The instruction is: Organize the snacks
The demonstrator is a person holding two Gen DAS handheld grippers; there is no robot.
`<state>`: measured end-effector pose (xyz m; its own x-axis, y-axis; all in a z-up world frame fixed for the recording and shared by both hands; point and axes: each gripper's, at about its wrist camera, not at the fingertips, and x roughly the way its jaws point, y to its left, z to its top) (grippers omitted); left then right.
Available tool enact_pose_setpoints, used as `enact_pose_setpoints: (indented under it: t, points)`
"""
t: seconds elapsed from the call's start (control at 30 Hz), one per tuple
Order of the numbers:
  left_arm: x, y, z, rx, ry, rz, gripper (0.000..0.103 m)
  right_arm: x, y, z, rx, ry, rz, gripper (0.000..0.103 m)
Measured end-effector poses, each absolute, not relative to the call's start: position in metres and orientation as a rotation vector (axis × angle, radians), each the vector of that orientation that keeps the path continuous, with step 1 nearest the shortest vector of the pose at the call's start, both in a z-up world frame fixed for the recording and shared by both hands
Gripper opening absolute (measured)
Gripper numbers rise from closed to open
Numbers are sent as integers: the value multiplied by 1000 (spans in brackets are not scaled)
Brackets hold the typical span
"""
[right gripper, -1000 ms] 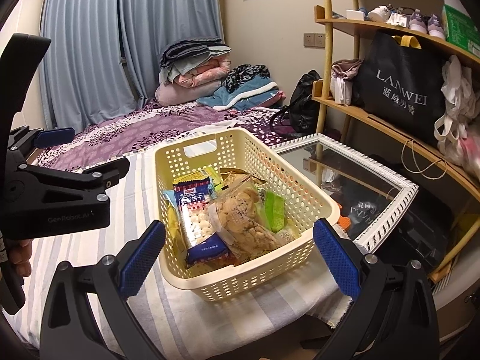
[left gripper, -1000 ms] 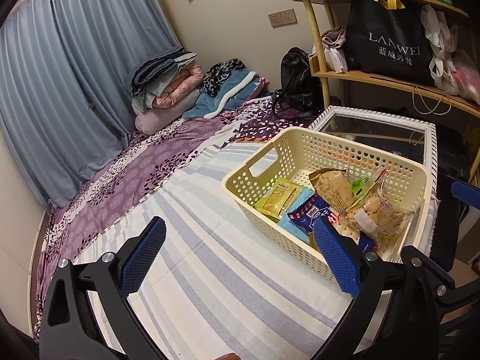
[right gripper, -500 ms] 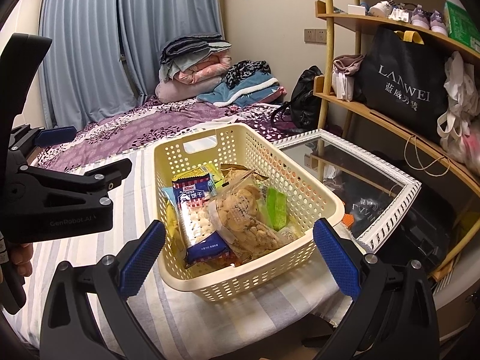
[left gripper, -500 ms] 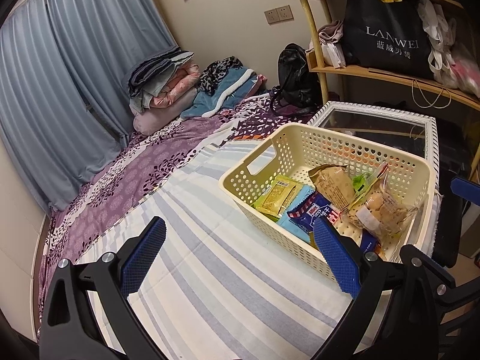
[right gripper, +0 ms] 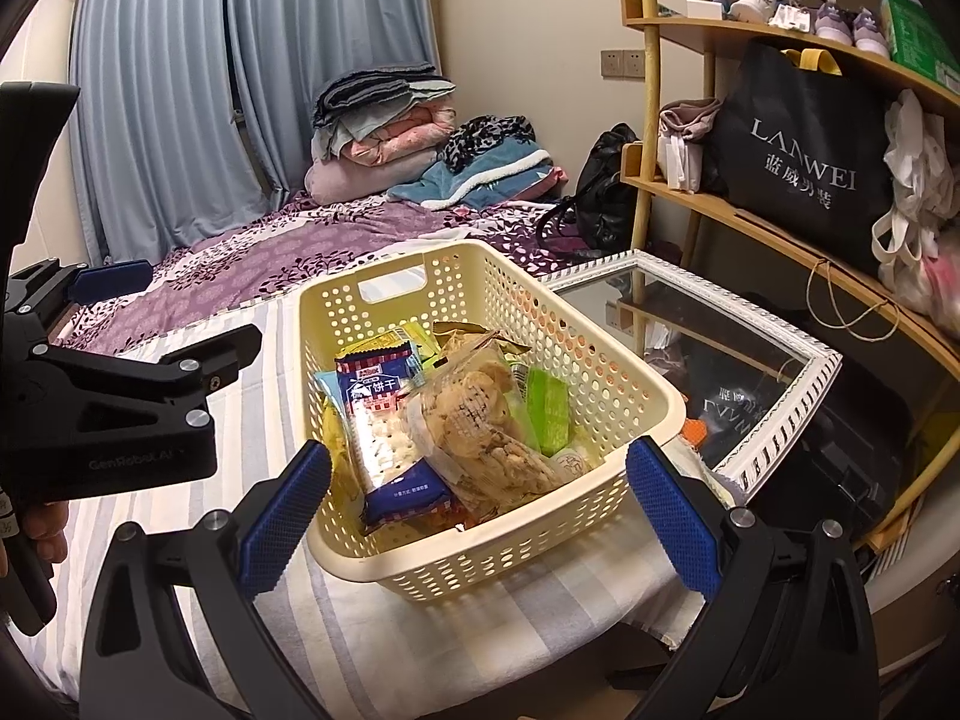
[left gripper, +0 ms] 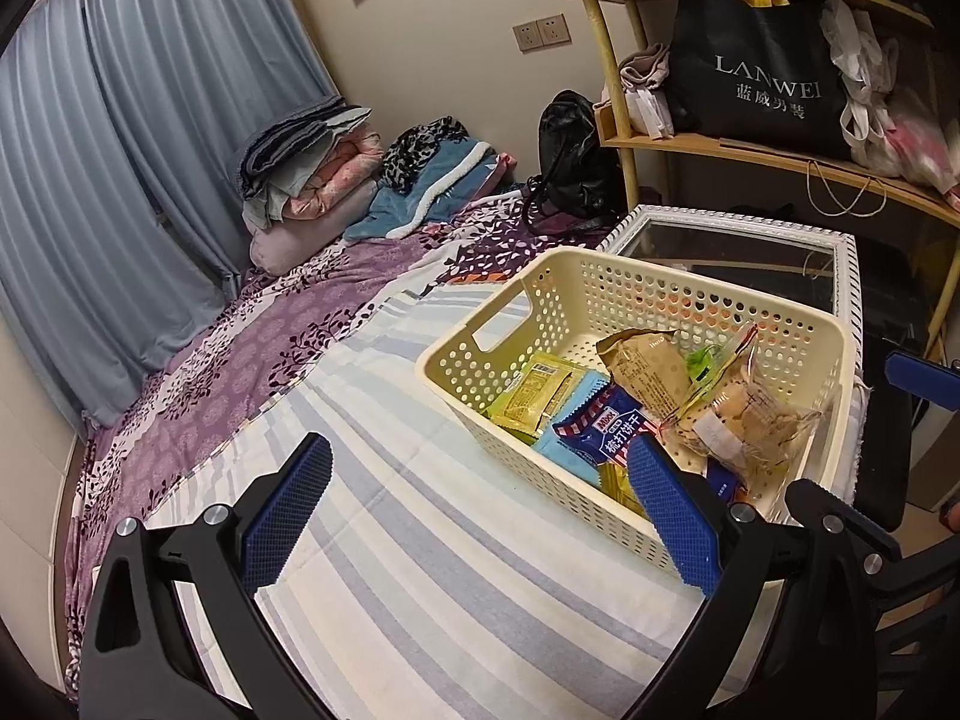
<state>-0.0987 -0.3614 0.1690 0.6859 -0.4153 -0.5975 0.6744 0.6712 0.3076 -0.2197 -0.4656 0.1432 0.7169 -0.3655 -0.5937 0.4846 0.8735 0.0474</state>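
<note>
A cream perforated basket (left gripper: 558,294) (right gripper: 606,390) stands on the striped bed sheet and holds several snack packs: a blue cracker pack (right gripper: 384,414) (left gripper: 606,429), a clear bag of cookies (right gripper: 480,432) (left gripper: 738,420), a yellow pack (left gripper: 534,390) and a green pack (right gripper: 547,411). My left gripper (left gripper: 480,516) is open and empty, above the sheet just left of the basket; it also shows at the left of the right wrist view (right gripper: 120,408). My right gripper (right gripper: 477,516) is open and empty, in front of the basket's near end.
A white-framed glass table (right gripper: 750,348) (left gripper: 738,234) stands right of the basket. A wooden shelf (right gripper: 780,222) with a black bag (right gripper: 804,162) lies beyond it. Folded bedding (left gripper: 312,168) and a black handbag (left gripper: 570,156) lie at the bed's far end by curtains.
Both grippers stay open and empty. The views shifted only slightly; the basket and snacks have not moved.
</note>
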Motion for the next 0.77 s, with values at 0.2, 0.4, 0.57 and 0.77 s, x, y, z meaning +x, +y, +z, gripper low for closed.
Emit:
enact_pose_setpoints:
  t: [0.2,0.4,0.57,0.77]
  points:
    - [-100,-362,169,555,514,-651,100,-220,-466,143,208,610,-477,98]
    - [-102,-363,168,562,521,-658,100,-222,-466,144,208,608,-479,98]
    - [-102,-364,168,569,529,-659,100,-222,-466,144,207,608,-478,98]
    - [-99,-360,167,558,548,-643,100,-224,-464,148,201,604,-479,98]
